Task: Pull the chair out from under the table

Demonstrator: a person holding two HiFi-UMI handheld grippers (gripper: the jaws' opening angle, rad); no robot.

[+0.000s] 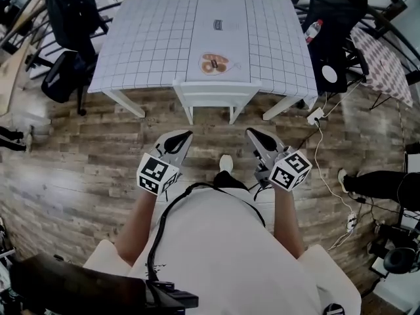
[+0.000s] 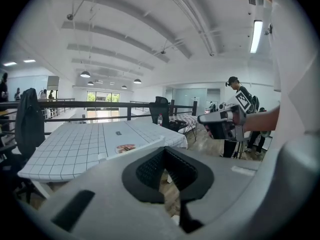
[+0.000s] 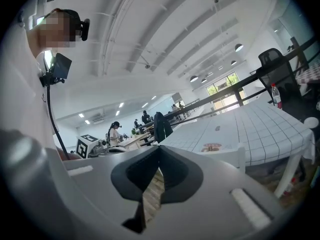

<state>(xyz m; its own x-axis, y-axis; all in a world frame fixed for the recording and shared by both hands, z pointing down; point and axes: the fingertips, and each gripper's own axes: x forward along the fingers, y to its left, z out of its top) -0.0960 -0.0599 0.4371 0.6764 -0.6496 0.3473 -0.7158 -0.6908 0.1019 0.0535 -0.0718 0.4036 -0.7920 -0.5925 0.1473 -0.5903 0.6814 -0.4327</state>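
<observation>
I am holding the left gripper [image 1: 182,136] and right gripper [image 1: 254,135] with jaws pressed together, both empty. The chair [image 1: 213,100] is standing at my 12 o'clock, tucked under the table [image 1: 151,38], its top rail [image 1: 216,84] toward me. It is looking stiff and, I think, fairly light; I am judging that rail the best place to clamp.

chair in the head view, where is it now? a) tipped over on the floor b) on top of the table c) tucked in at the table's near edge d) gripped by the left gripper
C: the white chair stands upright, its back at the near edge of the table.
</observation>
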